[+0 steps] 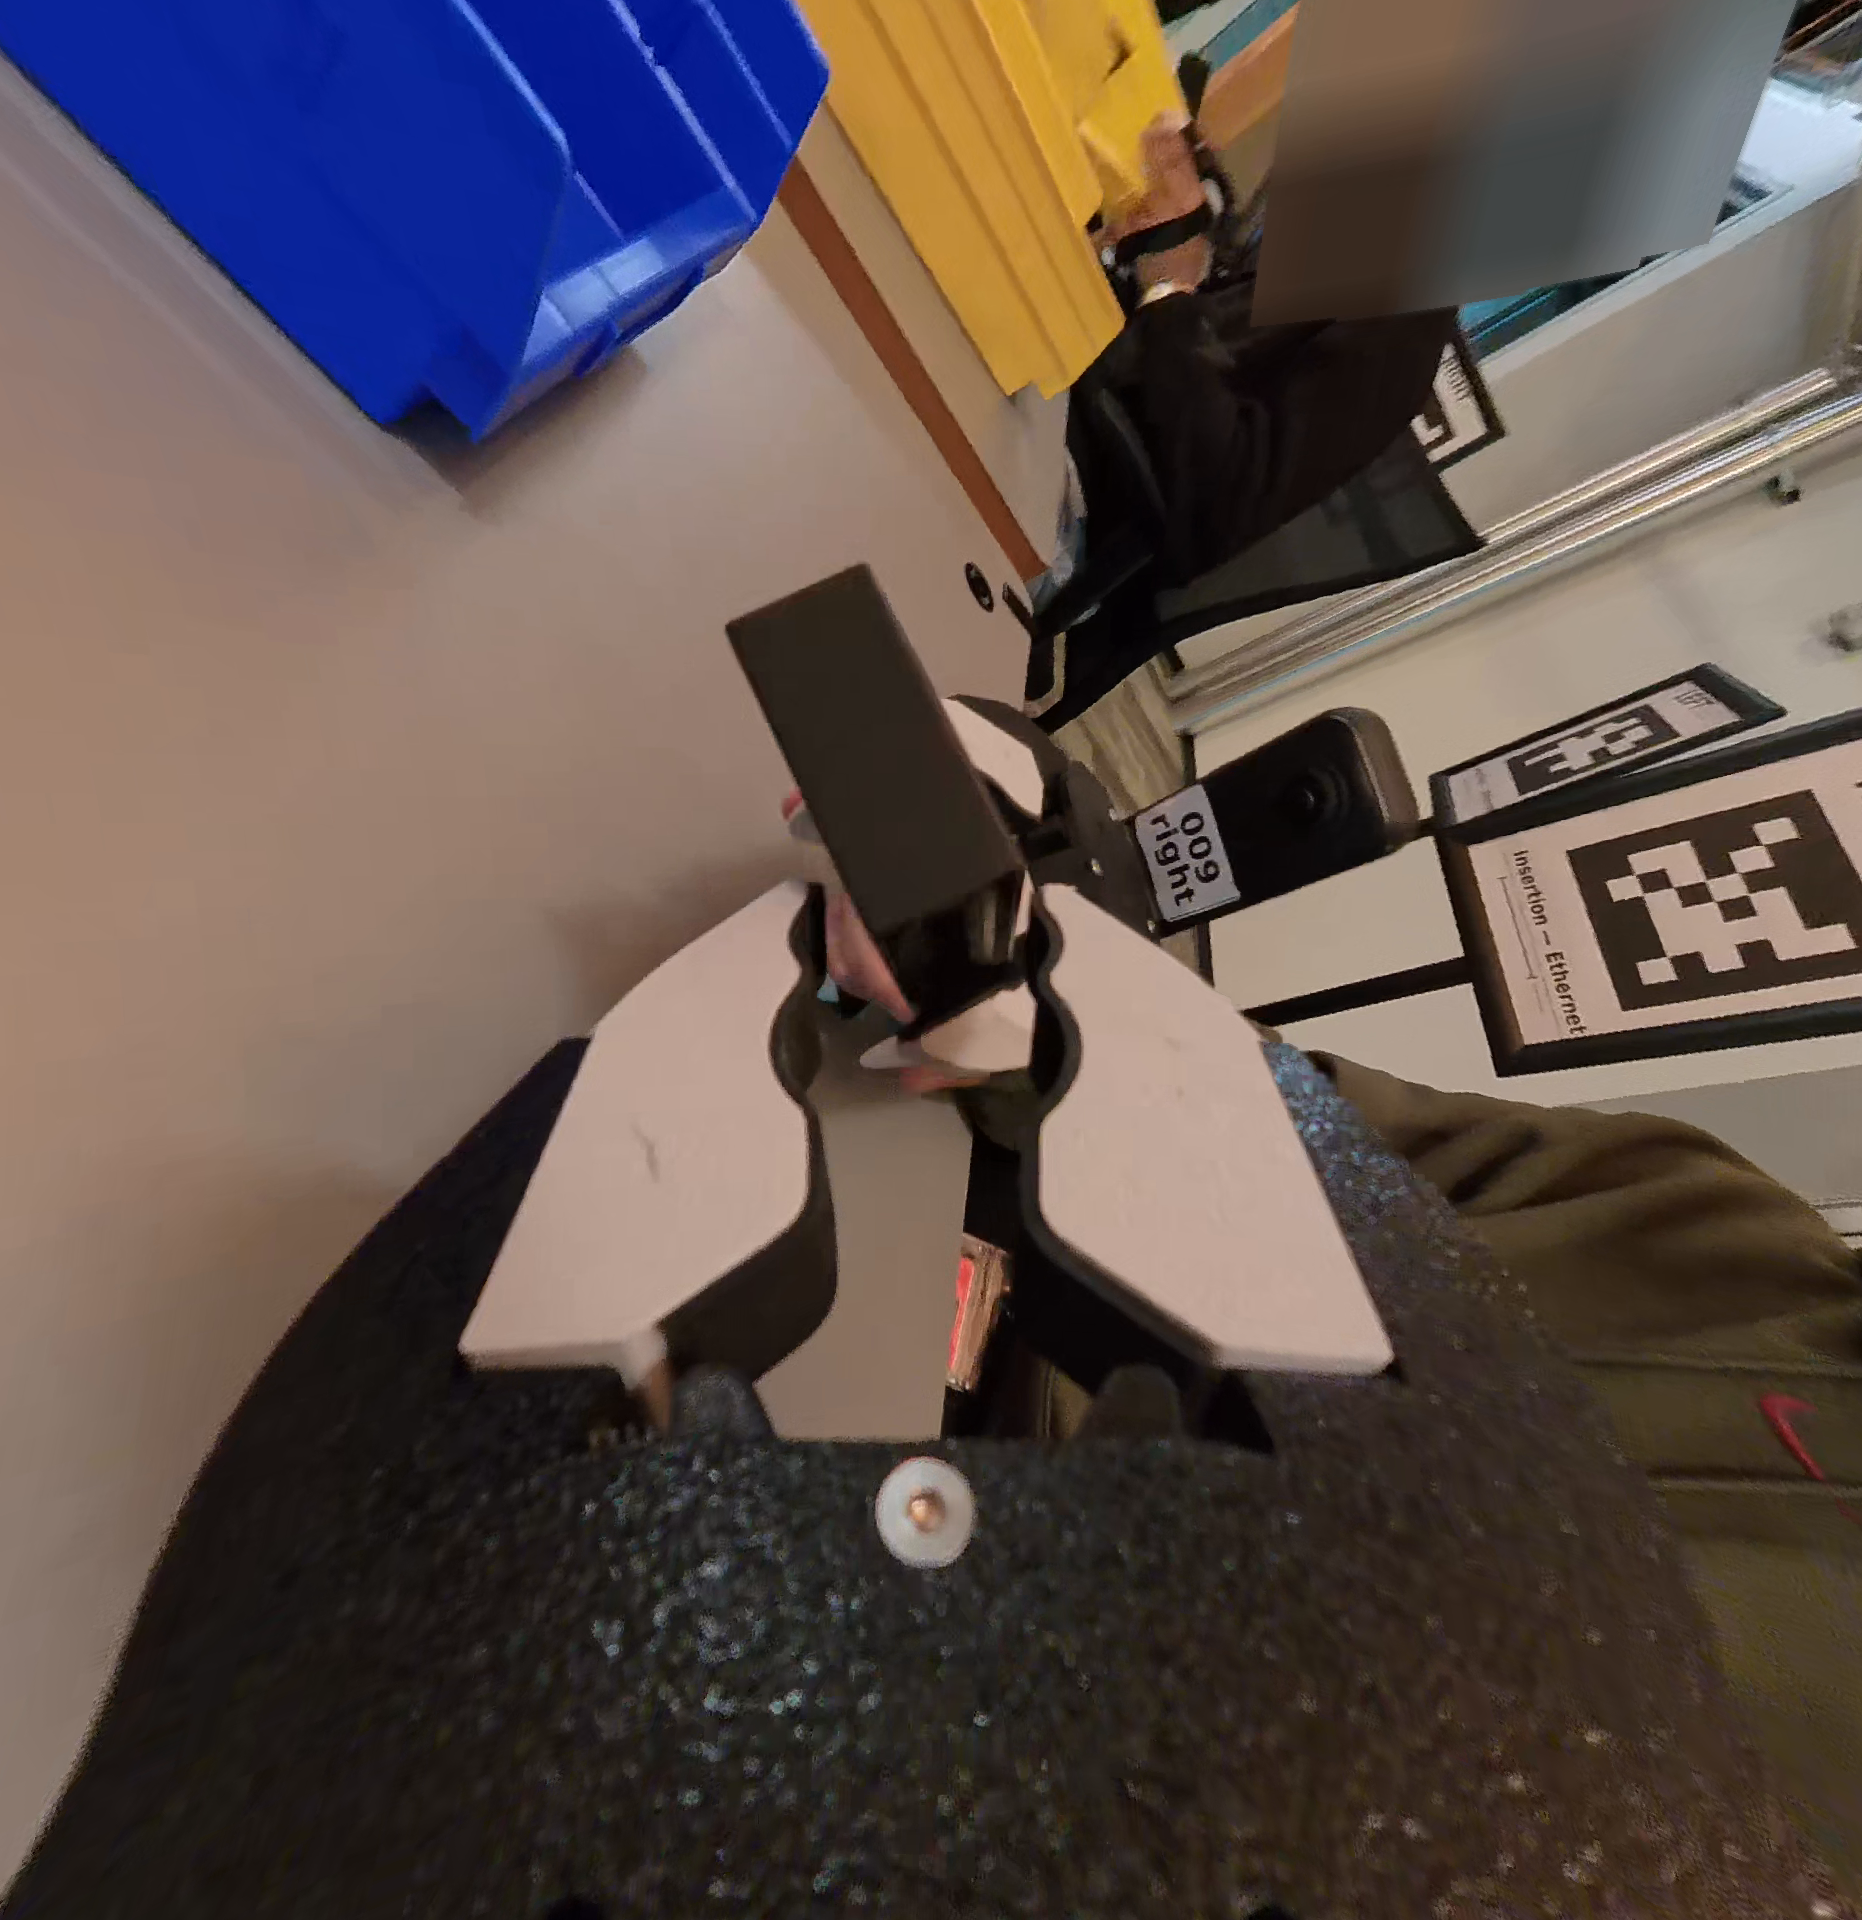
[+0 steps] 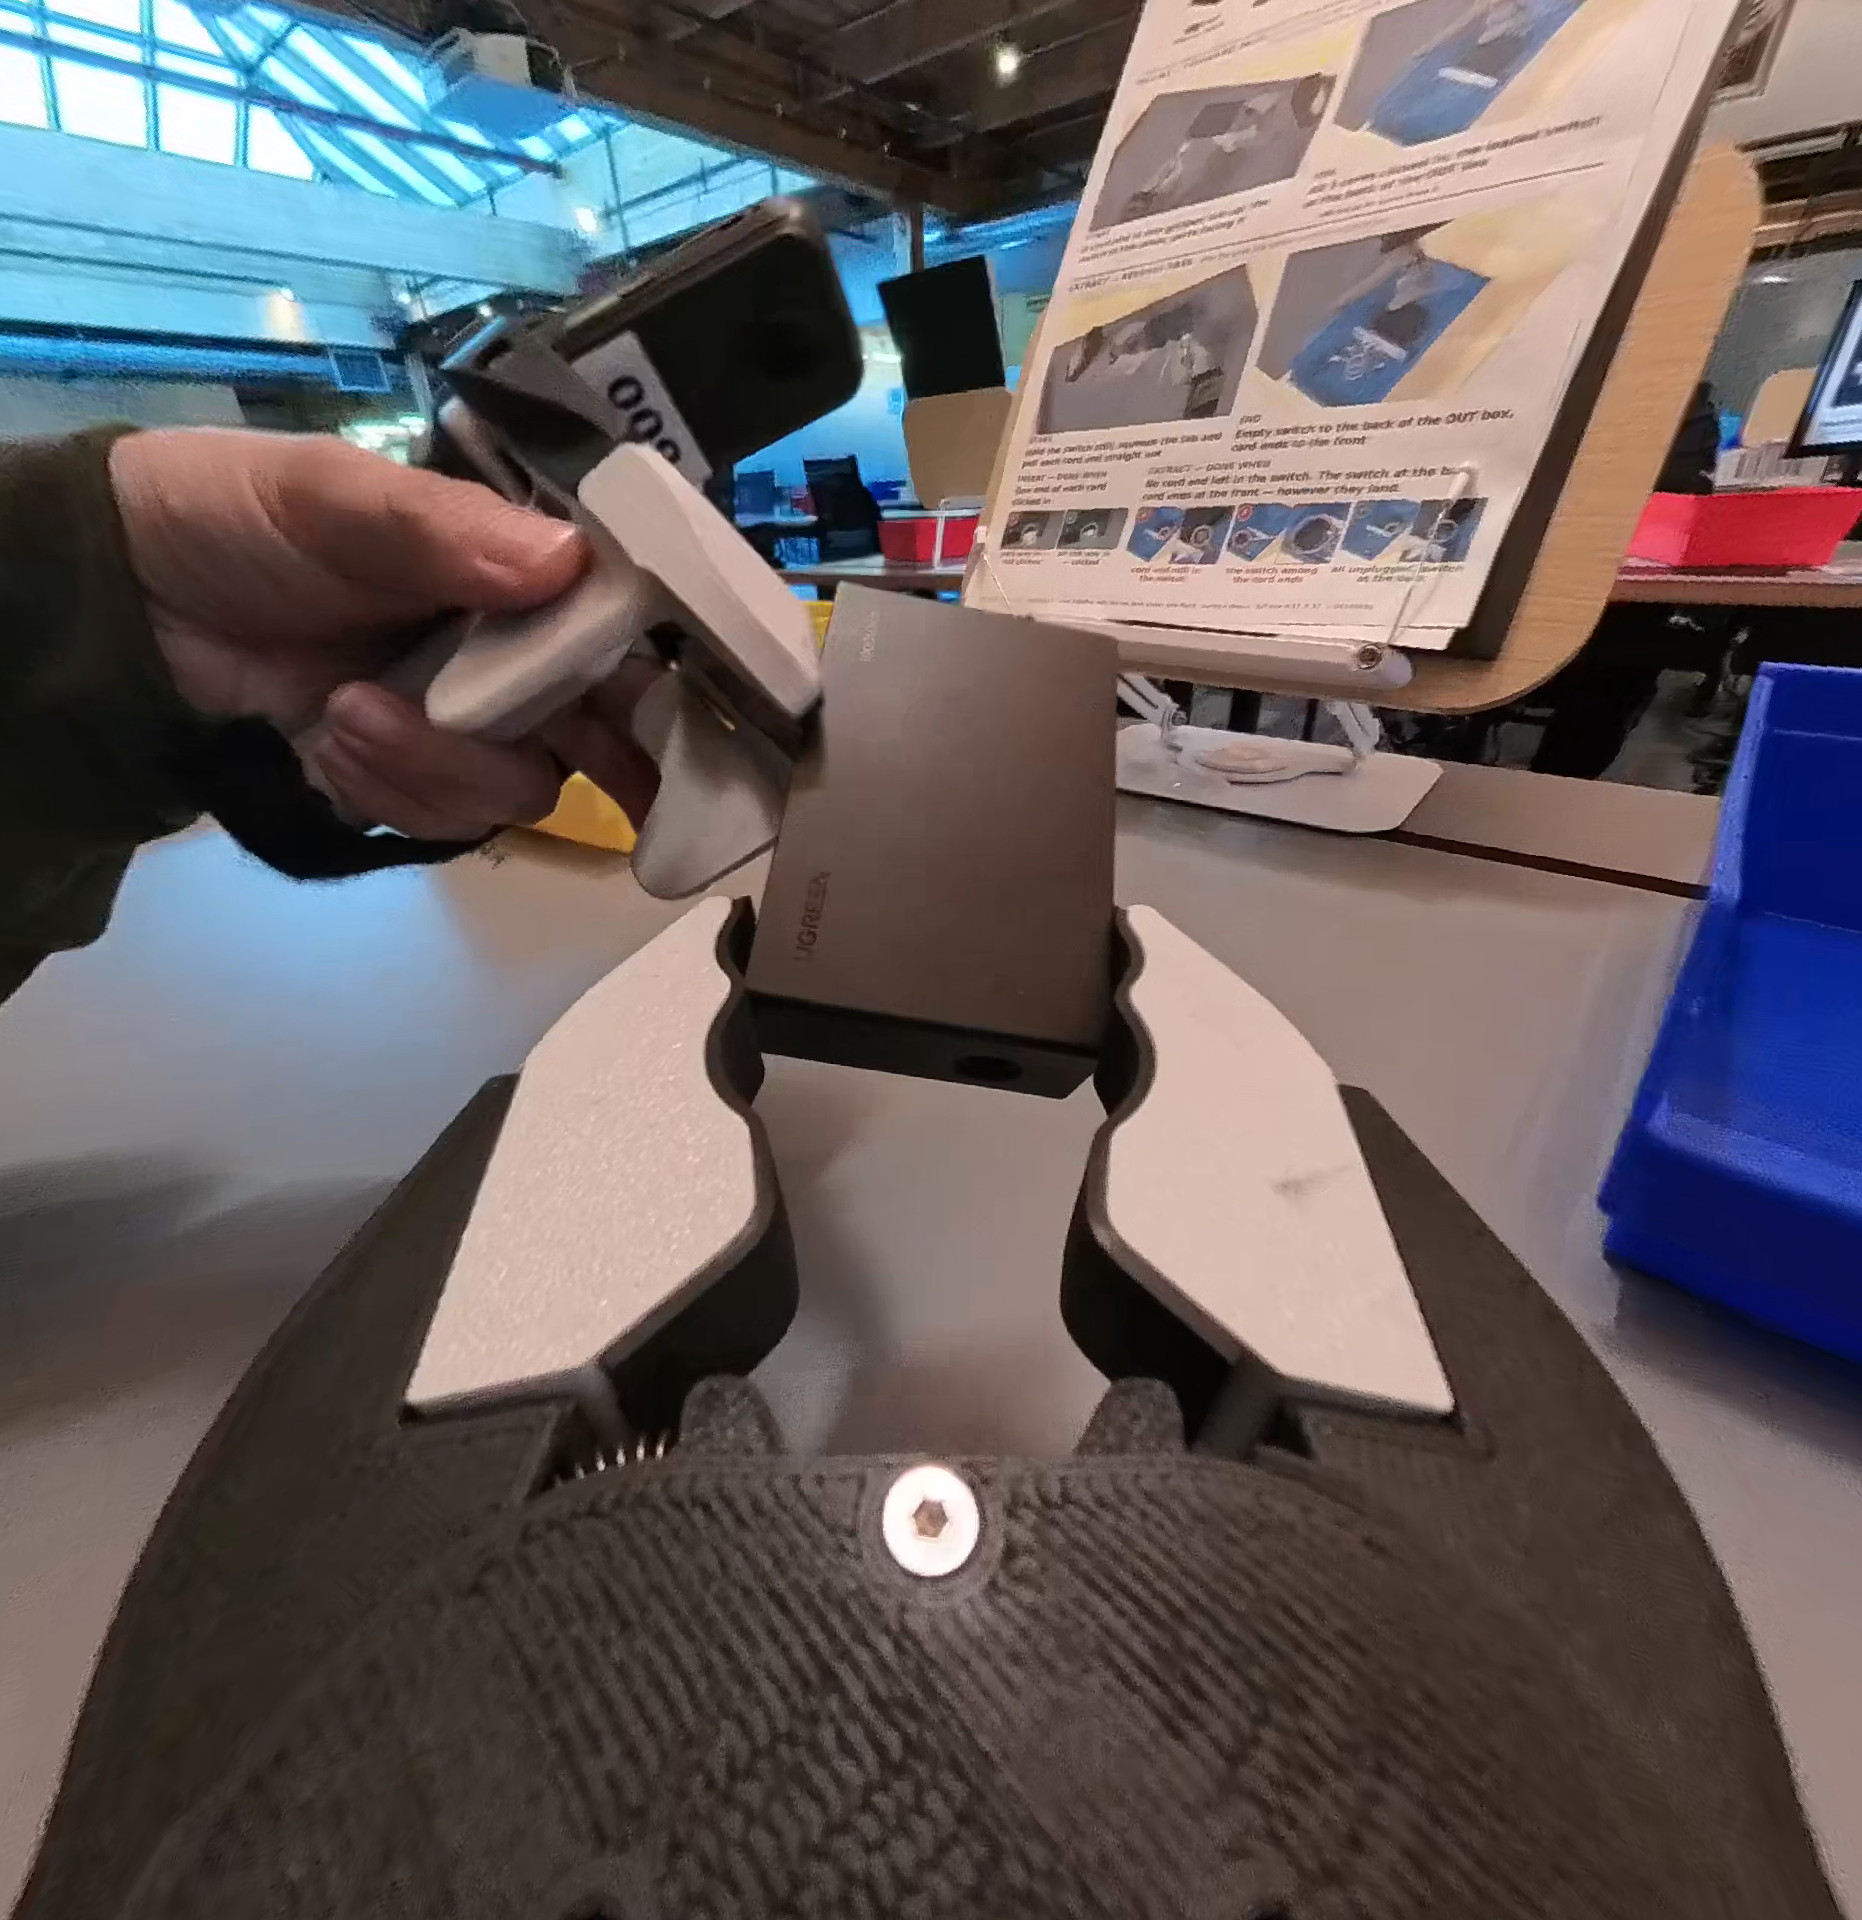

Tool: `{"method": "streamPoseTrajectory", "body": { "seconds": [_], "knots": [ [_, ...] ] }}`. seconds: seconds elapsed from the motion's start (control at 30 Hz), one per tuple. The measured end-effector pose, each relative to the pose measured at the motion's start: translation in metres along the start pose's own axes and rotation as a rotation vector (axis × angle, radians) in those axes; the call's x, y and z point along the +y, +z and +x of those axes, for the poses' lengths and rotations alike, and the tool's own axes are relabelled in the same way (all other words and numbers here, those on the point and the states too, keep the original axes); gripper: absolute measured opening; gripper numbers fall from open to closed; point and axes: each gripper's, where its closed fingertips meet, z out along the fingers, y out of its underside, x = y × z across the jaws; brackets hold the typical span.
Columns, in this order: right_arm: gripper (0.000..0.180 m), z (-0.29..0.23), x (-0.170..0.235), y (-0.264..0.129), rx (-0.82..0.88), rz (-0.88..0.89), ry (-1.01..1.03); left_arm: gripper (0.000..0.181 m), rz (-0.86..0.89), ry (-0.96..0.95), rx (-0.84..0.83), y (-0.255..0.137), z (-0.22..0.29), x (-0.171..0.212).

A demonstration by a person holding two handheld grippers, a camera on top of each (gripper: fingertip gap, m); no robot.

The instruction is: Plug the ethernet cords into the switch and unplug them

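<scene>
Right gripper (image 2: 927,997) clamps the near end of the dark switch (image 2: 948,821), raised above the grey table (image 2: 283,1091) and tilted. Left gripper (image 2: 745,748), held in a hand (image 2: 314,623), pinches the switch's far left edge; in its own view the fingers (image 1: 698,1122) close on the switch (image 1: 875,758). Blue bin (image 2: 1779,1039) sits right; an instruction sheet (image 2: 1311,343) stands behind.

Switch (image 2: 937,831) held off table (image 2: 283,1091) between right gripper (image 2: 922,977) fingertips; open gap beneath it. Left gripper (image 2: 761,748) clamps switch's far-left edge, with hand (image 2: 314,634) blocking approach from left. Blue bin (image 2: 1779,1039) stands near right, narrowing room that side. Document stand (image 2: 1322,769) obstructs far right. Near-left tabletop bare, passable. Yellow bin (image 1: 1010,187) far, behind left hand.
</scene>
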Motion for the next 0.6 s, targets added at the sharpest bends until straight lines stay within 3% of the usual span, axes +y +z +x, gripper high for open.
{"method": "streamPoseTrajectory", "body": {
  "seconds": [0.07, 0.23, 0.33, 0.5, 0.6],
  "knots": [
    [0.064, 0.004, 0.001, -0.001, 0.011, -0.011, -0.003, 0.045, 0.039, 0.019, -0.024, -0.005, -0.005, -0.004],
    [0.064, 0.013, 0.012, 0.001, 0.083, -0.102, -0.055, 0.049, 0.172, 0.164, -0.137, -0.032, -0.011, -0.011],
    [0.064, 0.018, 0.014, 0.0, 0.117, -0.126, -0.077, 0.045, 0.294, 0.323, -0.335, -0.07, -0.017, -0.013],
    [0.064, 0.03, 0.014, -0.004, 0.125, -0.128, -0.016, 0.033, 0.438, 0.573, -0.826, -0.2, -0.038, -0.011],
    [0.064, 0.037, 0.014, -0.006, 0.128, -0.127, 0.011, 0.035, 0.364, 0.523, -1.158, -0.299, -0.072, 0.005]
  ]
}}
